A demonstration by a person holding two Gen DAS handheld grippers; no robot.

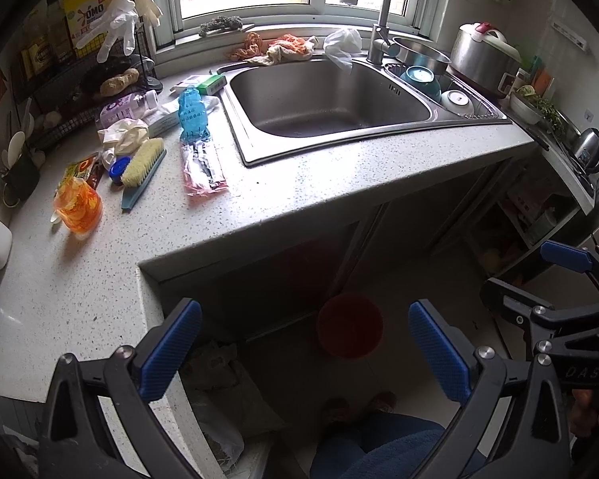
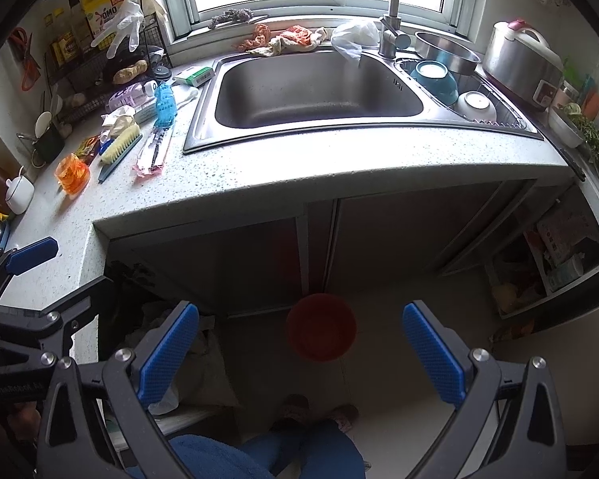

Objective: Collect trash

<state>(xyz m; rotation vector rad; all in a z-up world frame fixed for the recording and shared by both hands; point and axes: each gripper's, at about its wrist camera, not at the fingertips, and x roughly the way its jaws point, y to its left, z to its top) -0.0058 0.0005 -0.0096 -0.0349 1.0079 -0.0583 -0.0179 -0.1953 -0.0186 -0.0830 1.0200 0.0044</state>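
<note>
At the corner of a speckled kitchen worktop (image 1: 339, 183), beside a steel sink (image 1: 331, 103), with trash collection apparently not yet begun. Both hand-held tools held low and back from the edge, over the floor: left gripper (image 1: 305, 353) with jaws wide apart and empty, right gripper (image 2: 299, 353) likewise spread and holding nothing. Litter spread across the left stretch of worktop, well apart from either tool: a pink plastic wrapper (image 1: 203, 167), a crushed blue bottle (image 1: 191, 113), a crumpled pale glove (image 1: 125, 135), an orange snack packet (image 1: 78, 203), a small red-and-yellow sachet (image 1: 82, 169). Mixed in among them, a scrubbing brush (image 1: 143, 169) and a blue cap (image 1: 119, 169), probably not all for throwing out. Down on the floor between the two tools, a red bin (image 2: 321, 327), seemingly the destination, its contents too dark to read. Judging by the scene, every piece left to pick up, none visibly binned.
</note>
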